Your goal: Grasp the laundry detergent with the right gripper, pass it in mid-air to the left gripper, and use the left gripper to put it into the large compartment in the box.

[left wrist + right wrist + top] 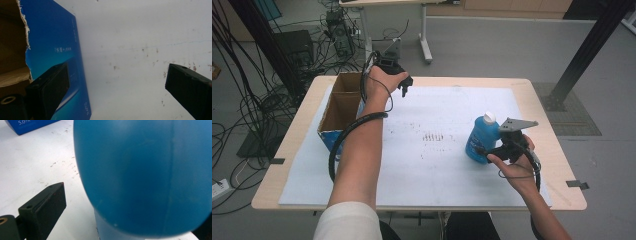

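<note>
White table (432,165): blue bottle (481,140) upright, cap up, between right gripper (499,149) jaws

left claw (112,85) w/ jaws spread wide, nothing btwn them. left jaw sits in front of the blue box (55,50) side, right jaw low at the right edge over the white tabletop (140,37). box fills the left part; torn brown cardboard flap (11,42) at far left, small white print on the blue face, too blurred to read. tabletop has dark specks & scuffs.
</note>
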A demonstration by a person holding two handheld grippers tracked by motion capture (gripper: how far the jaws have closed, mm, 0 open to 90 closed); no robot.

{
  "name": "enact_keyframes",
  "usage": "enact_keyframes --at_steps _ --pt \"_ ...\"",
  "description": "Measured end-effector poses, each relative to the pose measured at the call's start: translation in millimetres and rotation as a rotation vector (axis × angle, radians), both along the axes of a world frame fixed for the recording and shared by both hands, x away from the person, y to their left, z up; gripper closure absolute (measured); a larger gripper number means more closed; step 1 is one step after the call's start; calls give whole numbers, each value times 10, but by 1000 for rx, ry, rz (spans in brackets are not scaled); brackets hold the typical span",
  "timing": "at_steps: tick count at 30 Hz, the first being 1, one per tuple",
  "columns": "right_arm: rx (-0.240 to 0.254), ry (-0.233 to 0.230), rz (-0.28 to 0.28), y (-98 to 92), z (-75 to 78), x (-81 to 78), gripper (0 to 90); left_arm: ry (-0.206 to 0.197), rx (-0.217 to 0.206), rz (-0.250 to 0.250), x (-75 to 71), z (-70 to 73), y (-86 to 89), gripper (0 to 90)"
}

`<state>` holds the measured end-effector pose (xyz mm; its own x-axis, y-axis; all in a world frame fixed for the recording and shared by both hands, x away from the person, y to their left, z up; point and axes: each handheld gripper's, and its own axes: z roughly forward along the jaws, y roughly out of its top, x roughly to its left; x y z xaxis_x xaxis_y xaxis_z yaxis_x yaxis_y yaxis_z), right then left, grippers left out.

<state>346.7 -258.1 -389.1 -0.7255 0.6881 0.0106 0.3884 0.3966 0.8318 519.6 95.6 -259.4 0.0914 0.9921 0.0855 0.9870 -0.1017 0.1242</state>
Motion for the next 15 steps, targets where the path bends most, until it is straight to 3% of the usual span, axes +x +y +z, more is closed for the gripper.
enact_keyframes --at_steps 15 --pt "7 -4 -4 -22 -4 -5 22 0 -3 -3 12 -4 -24 60"
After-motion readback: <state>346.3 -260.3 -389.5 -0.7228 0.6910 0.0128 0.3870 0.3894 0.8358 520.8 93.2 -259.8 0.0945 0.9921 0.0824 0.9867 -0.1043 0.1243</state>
